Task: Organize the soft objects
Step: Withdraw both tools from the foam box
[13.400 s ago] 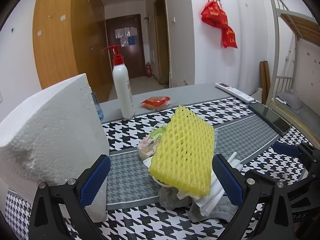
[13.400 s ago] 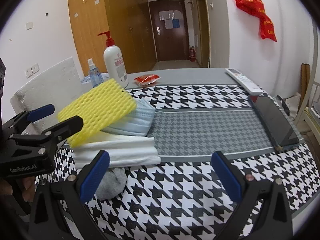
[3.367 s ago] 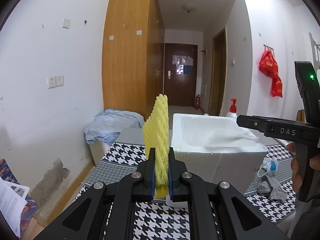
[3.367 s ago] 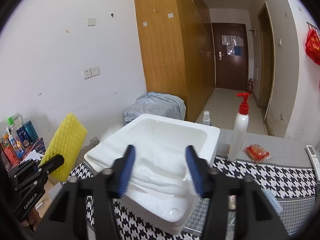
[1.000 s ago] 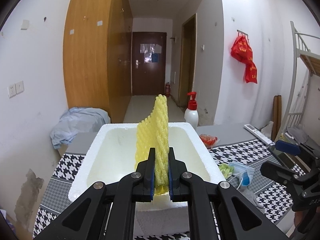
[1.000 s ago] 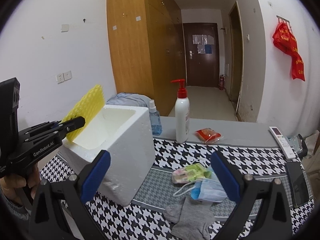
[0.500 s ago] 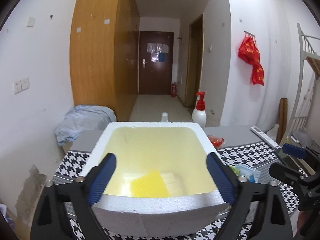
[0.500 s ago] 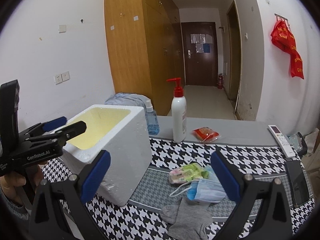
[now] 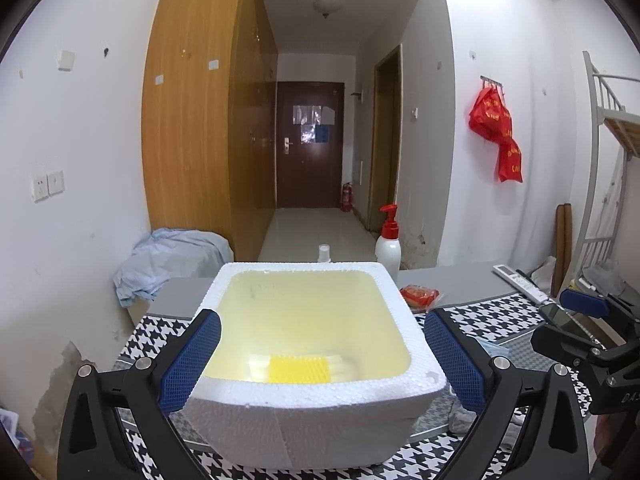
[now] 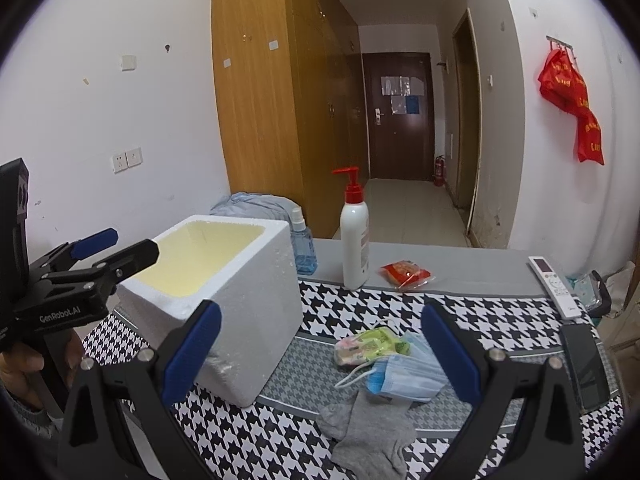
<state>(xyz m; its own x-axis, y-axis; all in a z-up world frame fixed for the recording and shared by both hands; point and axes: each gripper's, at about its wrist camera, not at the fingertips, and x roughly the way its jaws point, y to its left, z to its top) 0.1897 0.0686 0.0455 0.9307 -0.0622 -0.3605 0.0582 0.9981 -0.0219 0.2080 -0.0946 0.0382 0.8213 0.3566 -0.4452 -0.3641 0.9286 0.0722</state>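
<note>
A white foam box (image 9: 316, 396) stands on the houndstooth table; it also shows in the right wrist view (image 10: 240, 304). The yellow foam net (image 9: 299, 369) lies on white foam sheets (image 9: 340, 366) at the box bottom. My left gripper (image 9: 320, 360) is open and empty, hovering over the box's near rim; it shows in the right wrist view (image 10: 116, 250) at the left. My right gripper (image 10: 320, 354) is open and empty above the table. A grey sock (image 10: 372, 436), a blue face mask (image 10: 408, 378) and a green packet (image 10: 368, 346) lie right of the box.
A white pump bottle (image 10: 354, 236), a small spray bottle (image 10: 302, 246) and a red snack packet (image 10: 404, 272) stand behind. A remote (image 10: 554, 284) and a phone (image 10: 586, 364) lie at the table's right edge. A blue cloth heap (image 9: 172, 252) lies beyond the table.
My left gripper opened and let the yellow foam net drop into the box. It now lies flat on the white sheets. The right gripper has barely moved.
</note>
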